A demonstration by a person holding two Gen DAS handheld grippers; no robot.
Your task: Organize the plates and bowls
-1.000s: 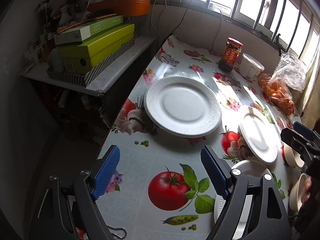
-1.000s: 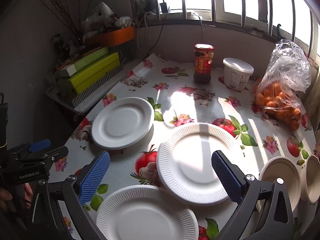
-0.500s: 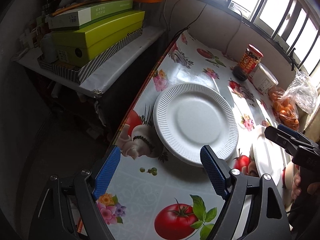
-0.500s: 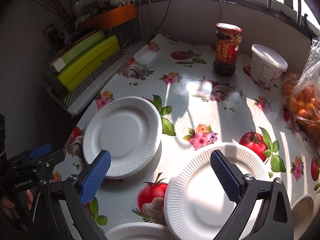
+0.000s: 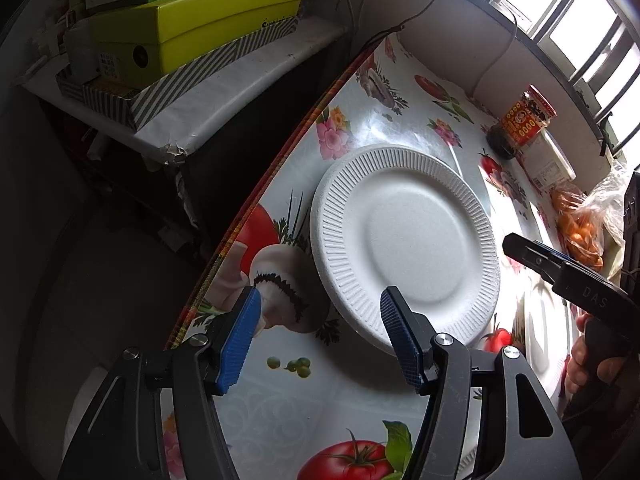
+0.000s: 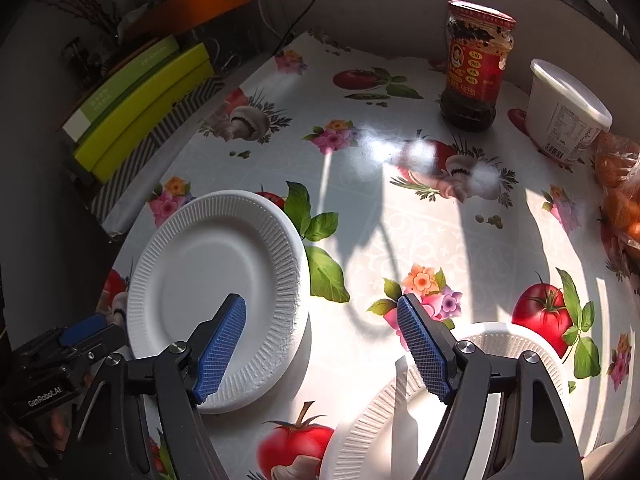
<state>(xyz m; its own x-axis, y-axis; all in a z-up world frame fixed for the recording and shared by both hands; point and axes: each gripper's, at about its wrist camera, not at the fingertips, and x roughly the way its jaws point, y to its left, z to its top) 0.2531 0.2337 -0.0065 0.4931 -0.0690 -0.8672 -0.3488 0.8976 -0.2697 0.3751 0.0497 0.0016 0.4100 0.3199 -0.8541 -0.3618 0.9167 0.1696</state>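
Plate (image 5: 404, 240) lies flat near table (image 5: 300, 408) edge; left gripper (image 5: 320, 336) and right gripper (image 6: 320, 344) straddle its rim, jaws closing, gripping nothing.

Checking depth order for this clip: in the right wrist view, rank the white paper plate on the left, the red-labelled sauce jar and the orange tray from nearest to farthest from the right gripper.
From the right gripper:
1. White paper plate, lying under the left finger, near the table edge.
2. Sauce jar, upright at the table's far side, right of centre.
3. Orange tray, beyond the table on the cluttered shelf, upper left.
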